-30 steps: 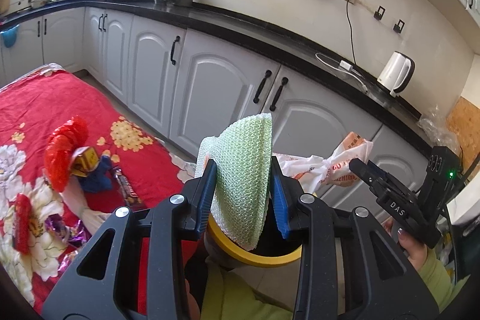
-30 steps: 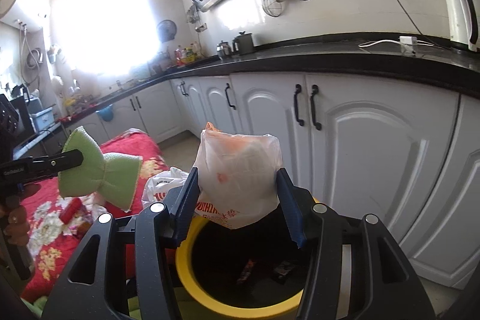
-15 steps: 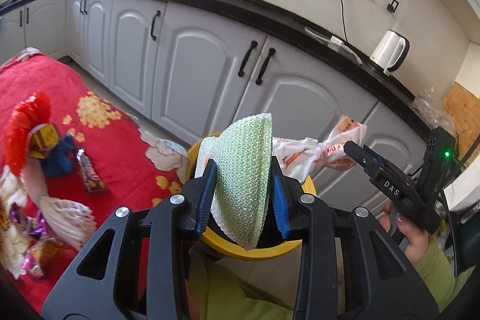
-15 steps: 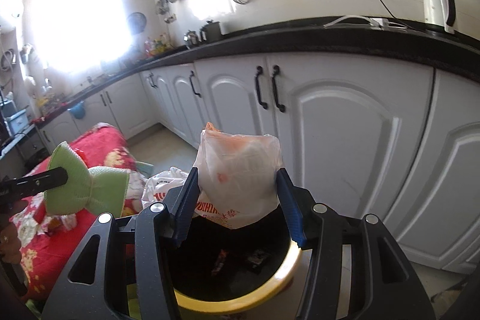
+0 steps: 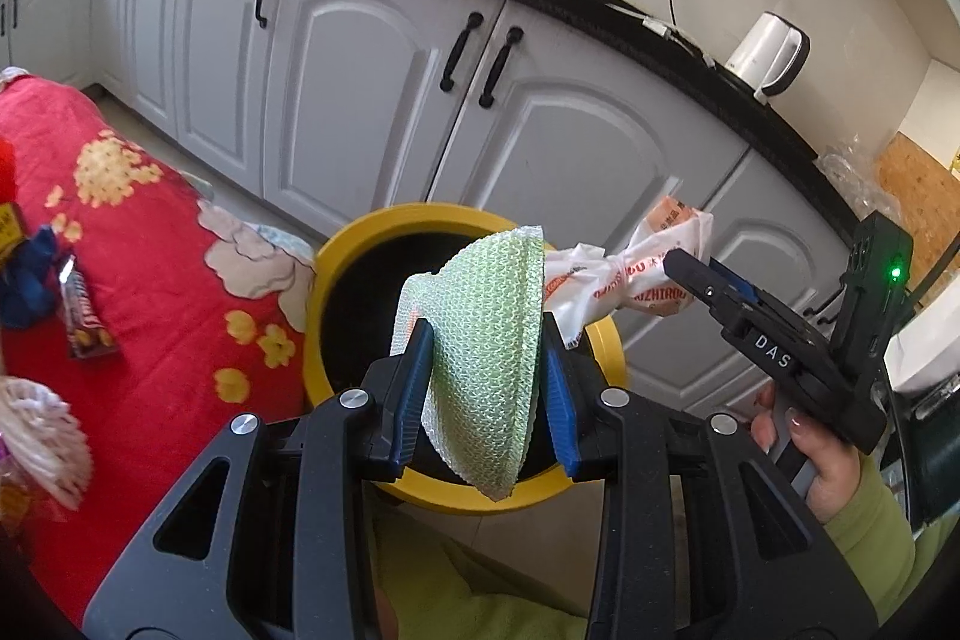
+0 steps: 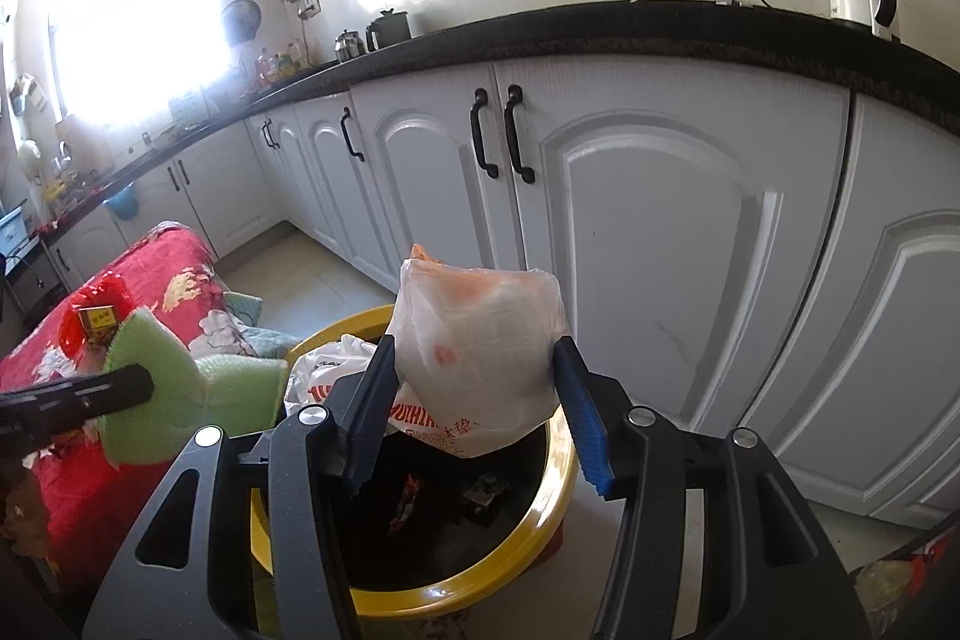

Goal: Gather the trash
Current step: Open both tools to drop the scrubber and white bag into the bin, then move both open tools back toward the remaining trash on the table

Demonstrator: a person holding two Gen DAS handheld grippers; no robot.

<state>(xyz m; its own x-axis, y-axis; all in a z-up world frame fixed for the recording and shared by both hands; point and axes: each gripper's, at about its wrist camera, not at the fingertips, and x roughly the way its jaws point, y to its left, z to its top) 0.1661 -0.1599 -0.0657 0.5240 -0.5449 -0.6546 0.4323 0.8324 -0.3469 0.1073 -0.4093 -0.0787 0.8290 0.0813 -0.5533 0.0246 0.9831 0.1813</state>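
Left gripper (image 5: 487,382), lower centre, is clamped on a green sponge (image 5: 480,358). Right gripper (image 6: 474,412) pinches a white bag (image 6: 480,370). Both loads hang over the yellow bin (image 6: 420,595). Beyond, at left, wrappers (image 5: 84,313) lie on the red cloth (image 5: 150,340).

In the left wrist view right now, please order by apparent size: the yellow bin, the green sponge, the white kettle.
1. yellow bin, widest, though partly hidden.
2. green sponge, held closest to the camera, so its apparent size is exaggerated.
3. white kettle, smallest, but farthest away.
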